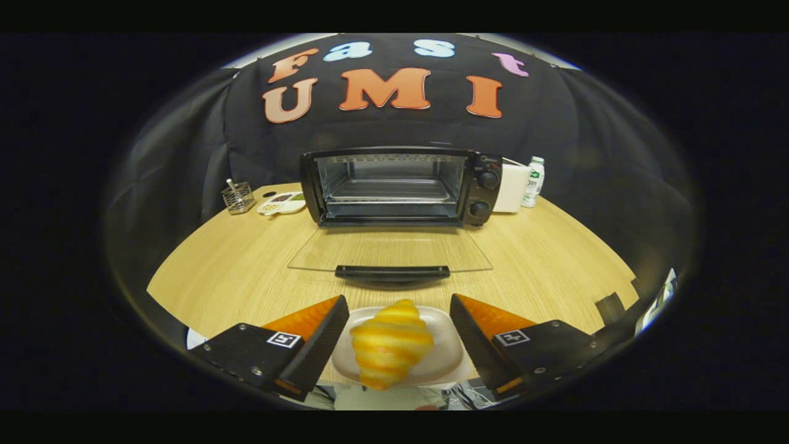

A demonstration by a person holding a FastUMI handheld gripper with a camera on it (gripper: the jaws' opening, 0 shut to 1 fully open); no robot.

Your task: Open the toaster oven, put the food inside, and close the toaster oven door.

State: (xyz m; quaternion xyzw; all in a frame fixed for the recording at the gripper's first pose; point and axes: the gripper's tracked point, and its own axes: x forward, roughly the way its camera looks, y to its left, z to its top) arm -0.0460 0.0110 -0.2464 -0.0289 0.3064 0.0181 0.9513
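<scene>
Croissant [391,343] handling comes first: it sits on a pale oval plate [445,351] between the two fingers of the gripper [394,336], which stand spread wide, apart from the pastry on both sides and pinching nothing. It looks light, and its ridged, banded surface should give the pads some purchase, though whether it is soft bread or a stiff plastic model is hard to tell from this warped view. A hold across the fat middle, one finger on each flank, seems safest; the tapered ends would likely slip out. A gentle squeeze should do, since a real pastry would crush.

Beyond the fingers lies the toaster oven [400,186] on the wooden table [234,265], its glass door [389,250] already dropped flat toward the plate, dark handle [392,271] nearest. The cavity stands open, a rack inside. So opening looks done; loading and closing remain.

Counts: one croissant, one plate, one oven with two knobs [484,194], one wire basket [238,197] and one flat printed card [282,203] to the oven's left, one white box [511,188] and one small bottle [534,181] to its right.
</scene>
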